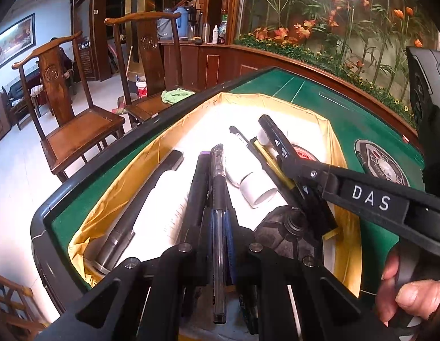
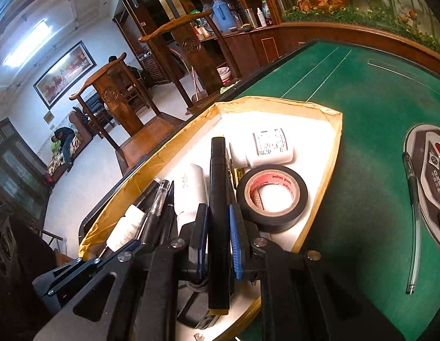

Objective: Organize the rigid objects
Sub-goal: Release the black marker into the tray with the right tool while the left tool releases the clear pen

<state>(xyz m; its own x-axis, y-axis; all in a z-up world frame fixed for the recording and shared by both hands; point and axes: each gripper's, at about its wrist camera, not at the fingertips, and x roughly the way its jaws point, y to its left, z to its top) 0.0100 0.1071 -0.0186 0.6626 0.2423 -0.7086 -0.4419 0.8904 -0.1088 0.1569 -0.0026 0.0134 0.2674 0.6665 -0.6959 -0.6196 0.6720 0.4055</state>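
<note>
tape roll (image 2: 272, 197) in box (image 2: 332, 153), pen (image 2: 413, 221) right on table (image 2: 362, 99)

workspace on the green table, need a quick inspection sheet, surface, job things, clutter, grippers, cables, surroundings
surface: green felt table with a built-in control panel.
job's things: shallow yellow-edged box holds black tape roll, white bottles, pens and markers.
clutter: one clear pen lies on the felt outside the box.
grippers: left gripper shut on a clear pen; right gripper shut on a black marker, both over the box.
cables: nothing seen.
surroundings: wooden chairs, flower display.
</note>
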